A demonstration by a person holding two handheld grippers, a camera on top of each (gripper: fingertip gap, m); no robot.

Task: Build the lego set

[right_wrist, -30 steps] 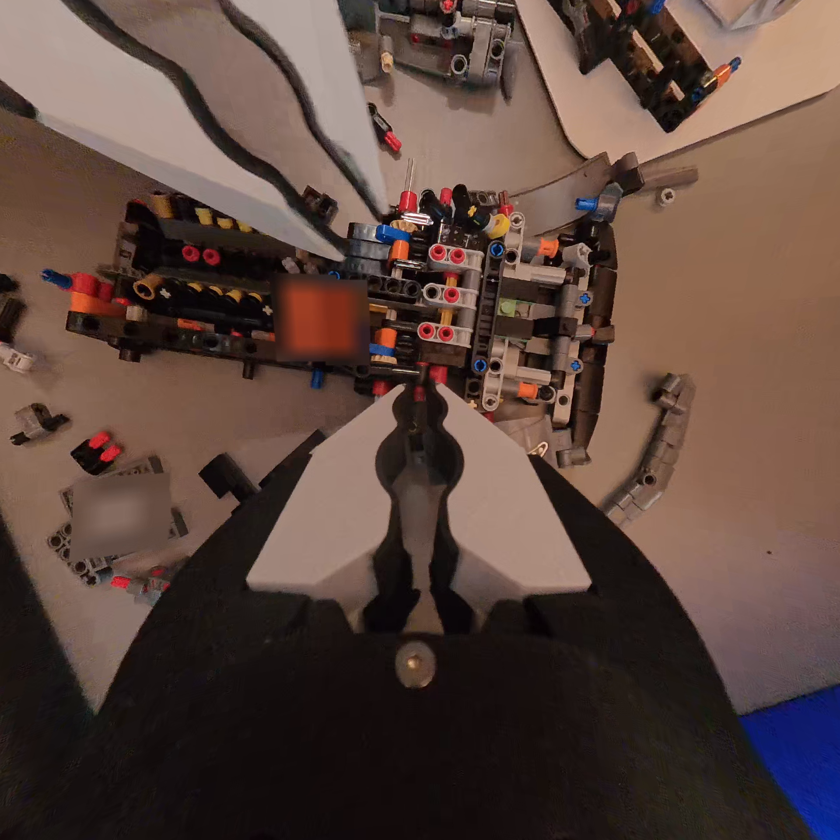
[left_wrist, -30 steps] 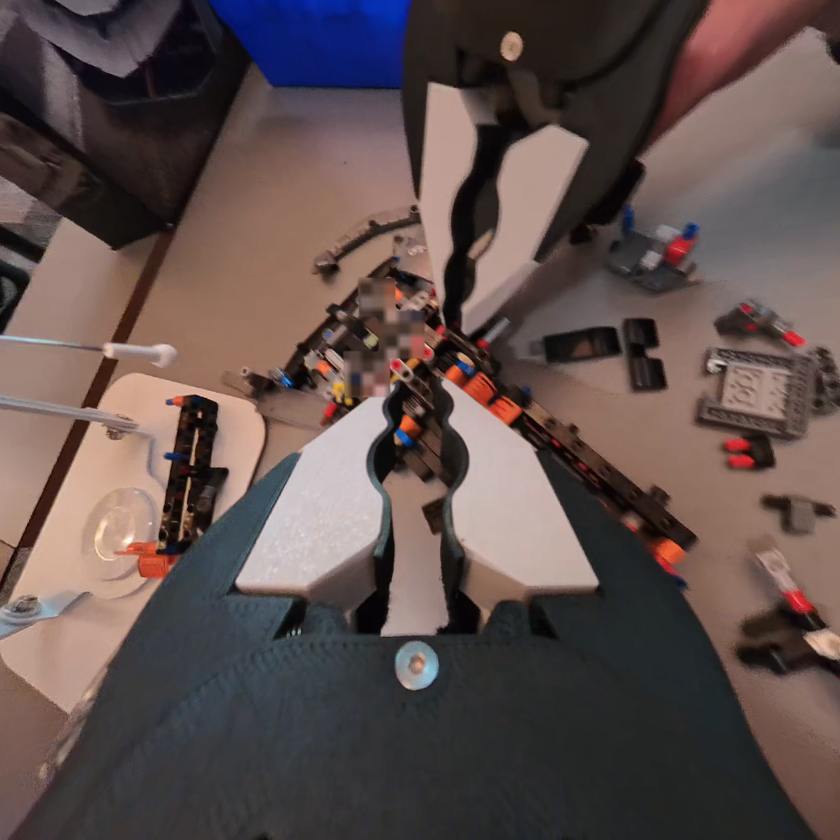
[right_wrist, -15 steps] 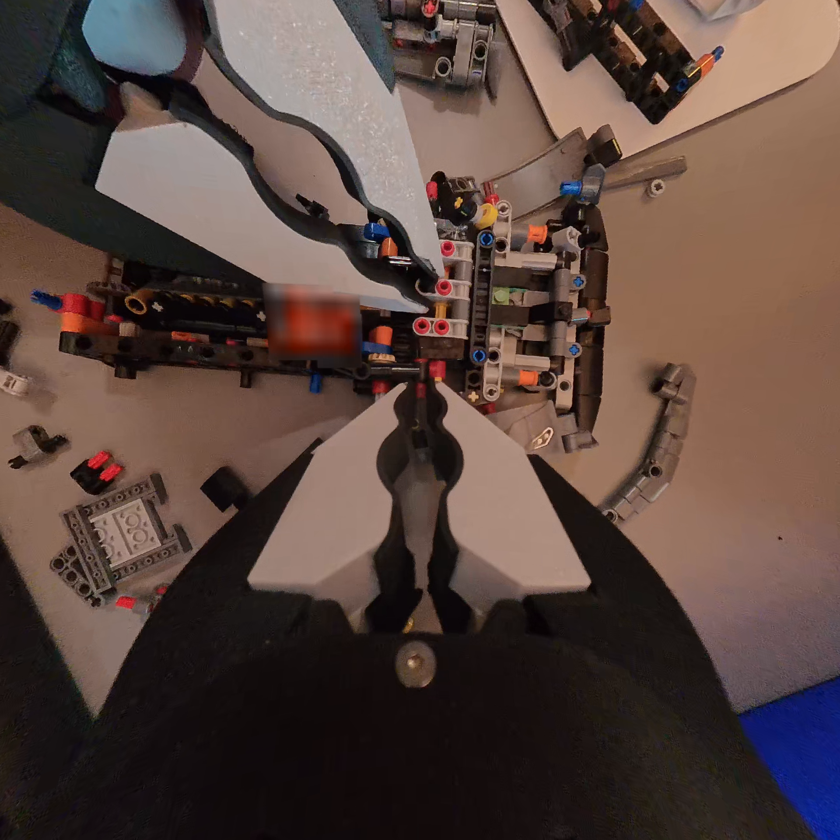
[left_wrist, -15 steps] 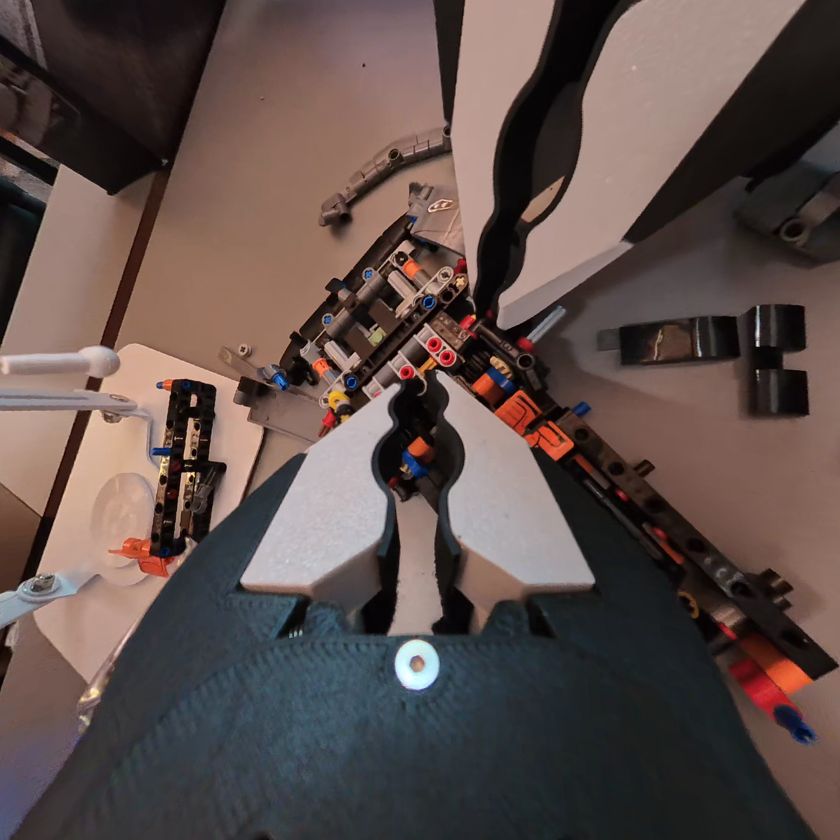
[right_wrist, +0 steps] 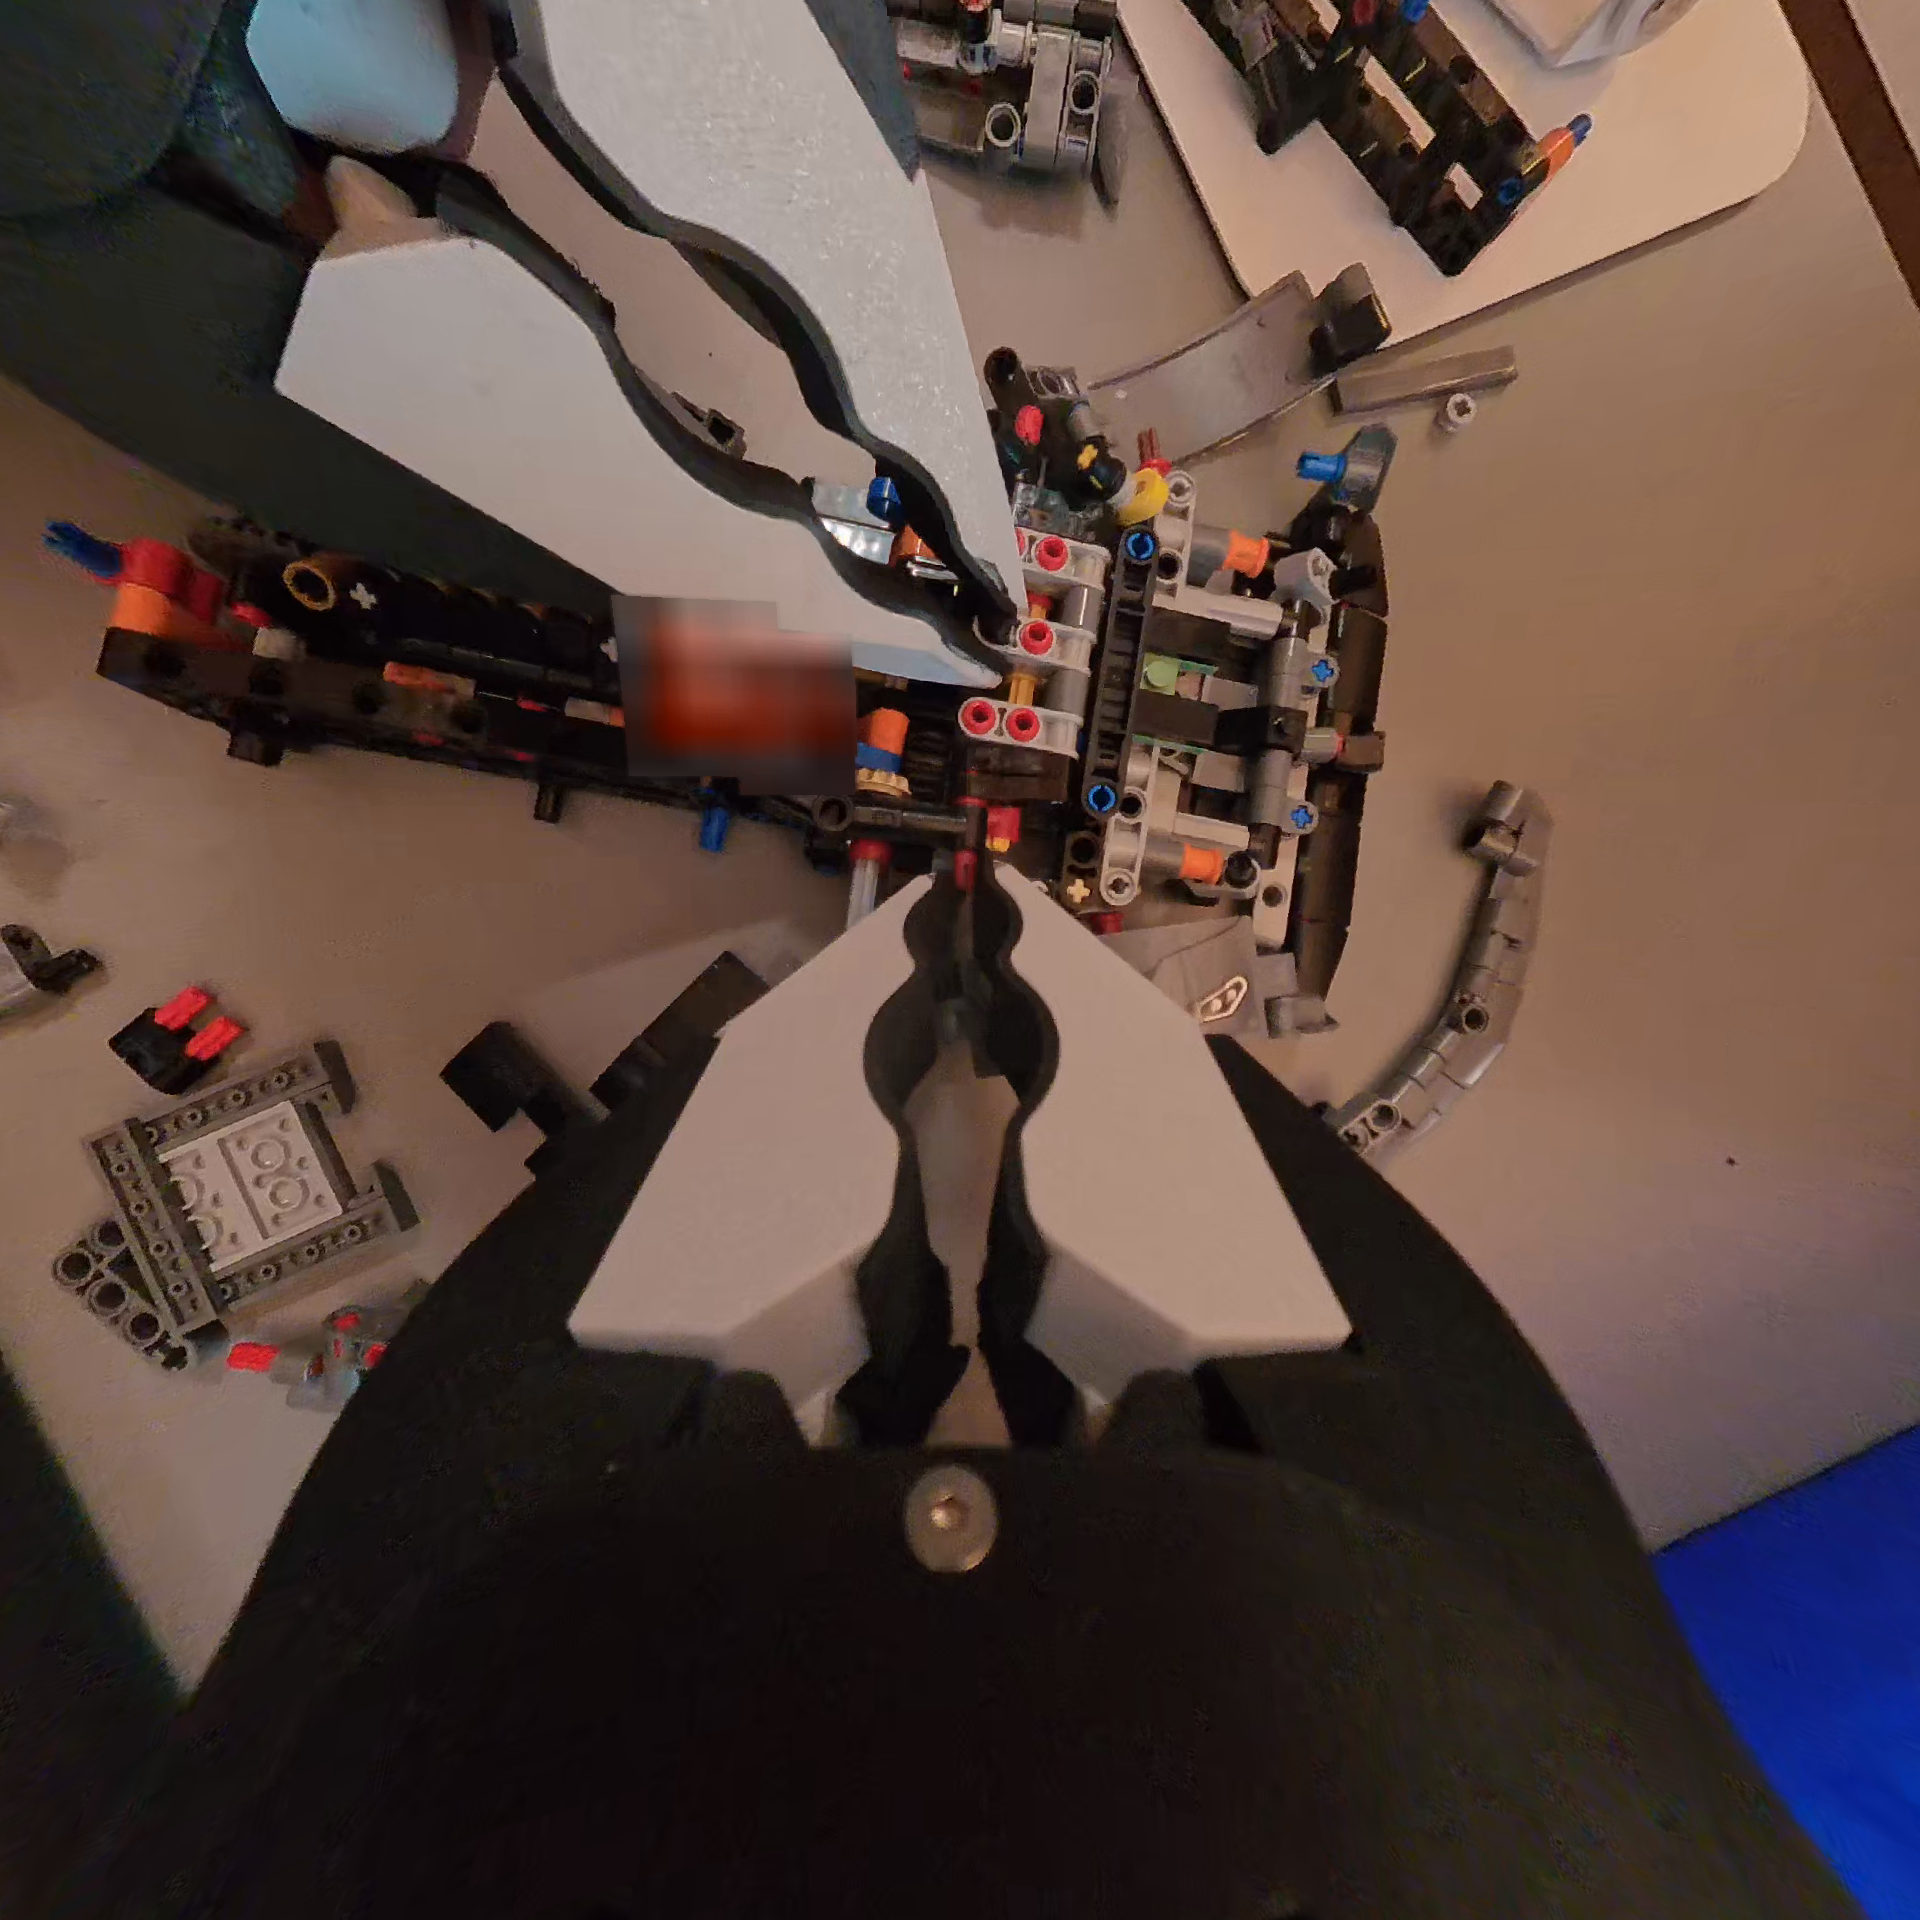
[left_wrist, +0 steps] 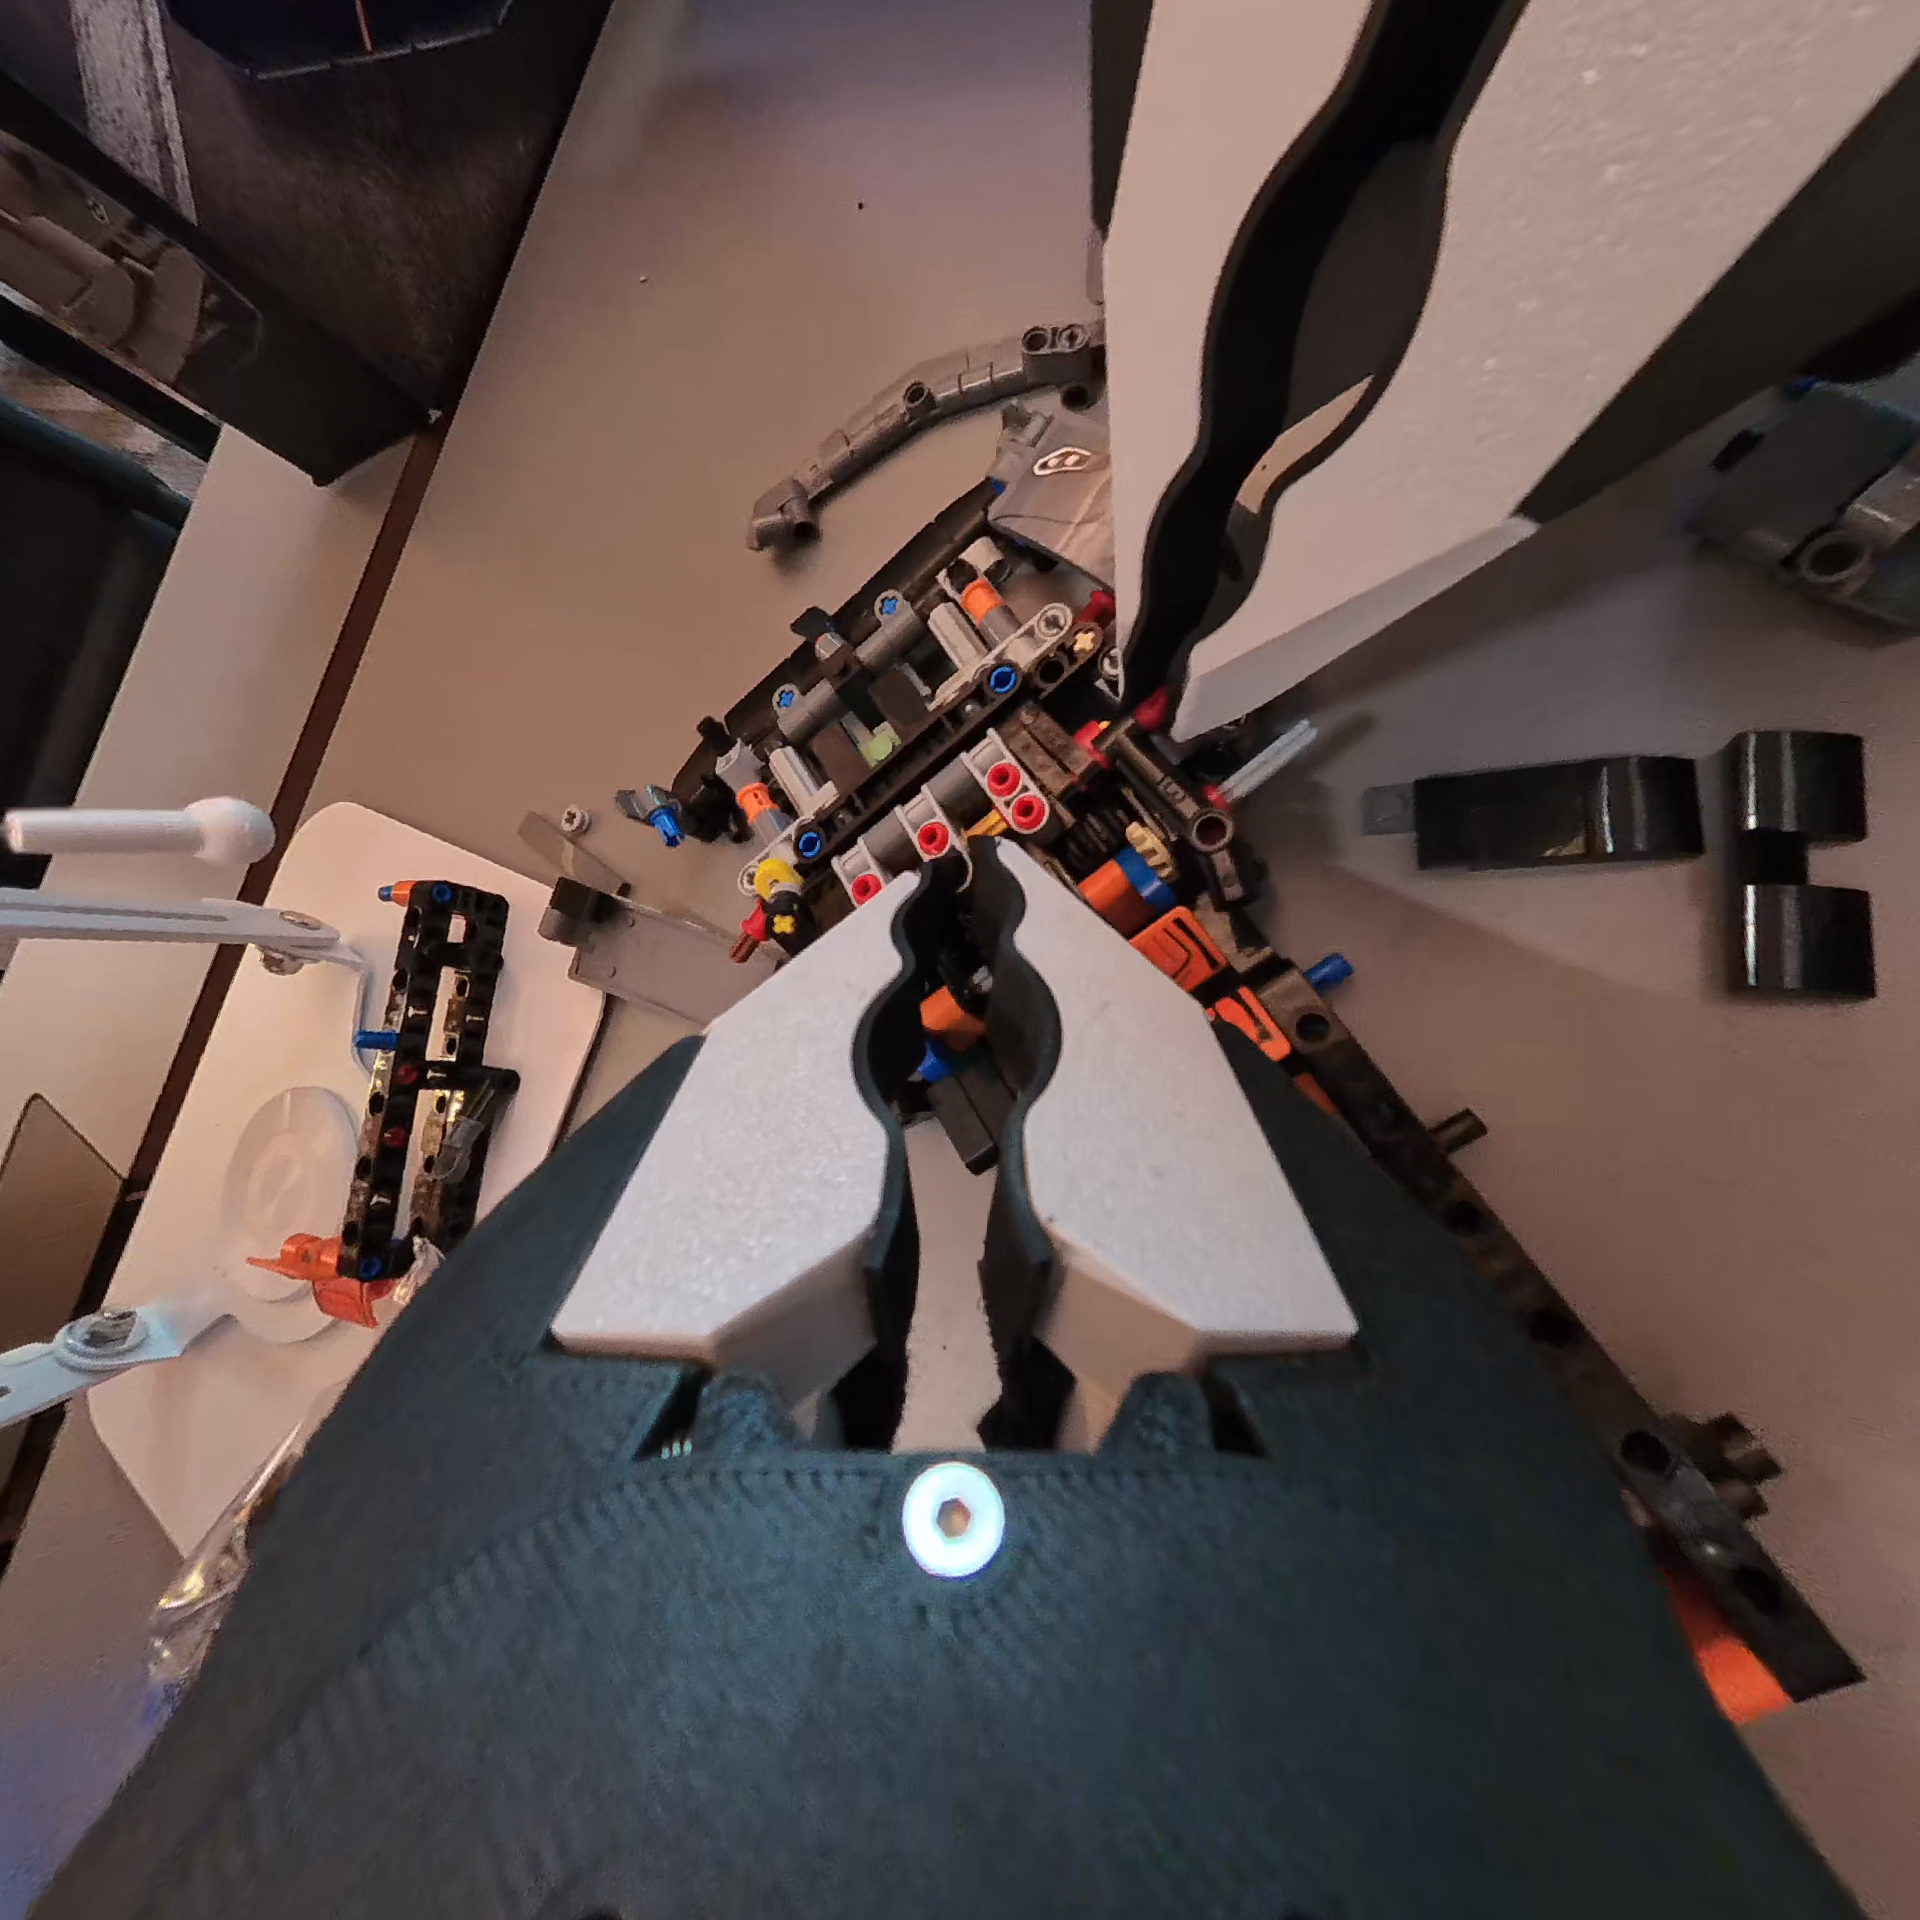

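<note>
The long black Lego chassis (left_wrist: 1039, 727) with orange, red, blue and grey parts lies flat on the table; it also shows in the right wrist view (right_wrist: 1143, 686). My left gripper (left_wrist: 961, 868) stands over its middle, jaws nearly closed on the chassis's black and orange parts. In the right wrist view it (right_wrist: 1003, 629) comes in from the upper left. My right gripper (right_wrist: 961, 888) is shut on a thin black piece with a red tip (right_wrist: 966, 868), which touches the chassis's near edge. In the left wrist view it (left_wrist: 1153, 696) comes down from the top right.
Two black curved panels (left_wrist: 1558, 826) lie to the right. A grey curved beam (right_wrist: 1455, 1018) lies apart from the chassis. A white board (left_wrist: 260, 935) carries a black frame (left_wrist: 431, 1070). A grey framed plate (right_wrist: 239, 1184) and small red-pinned parts (right_wrist: 187, 1029) lie loose. My hands' fingertips stand some 5 cm from each other.
Both grippers have come down closer to the chassis. The left gripper has moved in over its middle. The right gripper still holds the thin piece at the chassis's edge.
</note>
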